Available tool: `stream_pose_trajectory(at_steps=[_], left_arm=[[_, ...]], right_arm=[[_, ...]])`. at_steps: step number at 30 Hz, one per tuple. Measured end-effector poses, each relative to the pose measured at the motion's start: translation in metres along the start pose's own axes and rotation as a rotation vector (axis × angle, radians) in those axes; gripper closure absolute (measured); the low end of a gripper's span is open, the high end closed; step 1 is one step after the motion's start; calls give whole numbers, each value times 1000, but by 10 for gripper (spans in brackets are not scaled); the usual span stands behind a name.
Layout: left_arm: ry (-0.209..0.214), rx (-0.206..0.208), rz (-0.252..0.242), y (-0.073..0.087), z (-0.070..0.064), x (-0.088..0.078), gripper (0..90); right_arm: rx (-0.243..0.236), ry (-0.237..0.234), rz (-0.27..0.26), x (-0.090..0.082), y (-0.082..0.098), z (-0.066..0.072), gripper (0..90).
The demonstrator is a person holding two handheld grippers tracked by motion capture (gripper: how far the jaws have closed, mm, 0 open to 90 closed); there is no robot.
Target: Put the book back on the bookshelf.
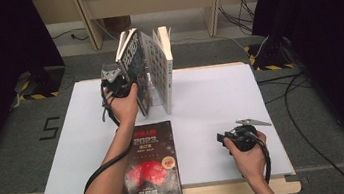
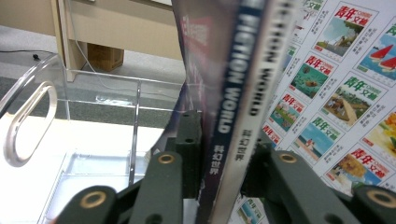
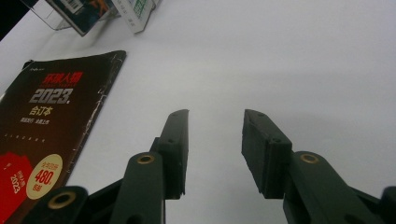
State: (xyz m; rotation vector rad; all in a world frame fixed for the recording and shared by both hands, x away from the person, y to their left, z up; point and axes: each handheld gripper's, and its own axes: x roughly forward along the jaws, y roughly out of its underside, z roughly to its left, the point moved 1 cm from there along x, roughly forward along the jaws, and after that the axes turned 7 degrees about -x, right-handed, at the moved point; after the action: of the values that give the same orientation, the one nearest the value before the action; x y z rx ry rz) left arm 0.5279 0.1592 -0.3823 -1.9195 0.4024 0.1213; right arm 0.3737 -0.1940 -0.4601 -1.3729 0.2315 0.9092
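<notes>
"Science Fiction World" magazine [image 2: 233, 102], with its spine lettered in white on dark blue, is held upright at the far side of the white table [image 1: 211, 102], and the left gripper [image 1: 116, 82] is clamped on its lower spine; in the left gripper view the black jaws are seen pressed against both faces of the magazine. The magazine is seen in the high view [image 1: 134, 66] leaning slightly, just beside a second upright magazine [image 1: 163, 68] whose cover is printed with rows of small coloured cover pictures [image 2: 345, 84]. A clear acrylic stand [image 2: 70, 116] with an oval handle cut-out is seen to the side of the held magazine, its base resting on the table.

A thick dark book [image 1: 149, 163] with "2023" in white and a red picture is laid flat at the near edge of the table, between the two forearms. The right gripper [image 1: 238, 136] is rested on the table near the near right corner, well apart from the magazines; its jaws are stood apart with nothing between them, and the bare table surface is seen through the gap in the right gripper view [image 3: 215, 149], with the dark book [image 3: 51, 135] lying to one side.
</notes>
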Motion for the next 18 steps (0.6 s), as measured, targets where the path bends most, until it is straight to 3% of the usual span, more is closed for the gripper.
stream_pose_trajectory(at_steps=[2,3,4,5,6,7,8,10,13,15,18], left_arm=[[-8,23,-7,2,-1,0,753],[-23,90,-17,6,-4,0,753],[-23,90,-17,6,-4,0,750],[-25,136,-21,8,-8,-1,746],[-25,136,-21,8,-8,-1,744],[-33,183,-20,10,-13,-1,742],[-33,183,-20,10,-13,-1,741],[-36,249,-15,11,-20,0,743],[-17,301,-14,14,-26,1,752],[-23,297,-22,17,-29,1,752],[-23,250,-30,18,-27,1,752]], right_arm=[[-1,0,1,1,1,-1,623],[-1,1,2,1,1,-1,623],[6,-1,6,1,1,-1,623],[5,0,6,1,1,-1,623],[4,-1,7,1,2,-1,623],[5,-1,8,1,2,-1,623],[5,-1,8,1,2,-1,623],[3,-1,5,1,1,0,623],[1,-1,4,1,1,0,623],[3,-1,8,2,1,0,623],[4,-2,8,1,1,0,623]])
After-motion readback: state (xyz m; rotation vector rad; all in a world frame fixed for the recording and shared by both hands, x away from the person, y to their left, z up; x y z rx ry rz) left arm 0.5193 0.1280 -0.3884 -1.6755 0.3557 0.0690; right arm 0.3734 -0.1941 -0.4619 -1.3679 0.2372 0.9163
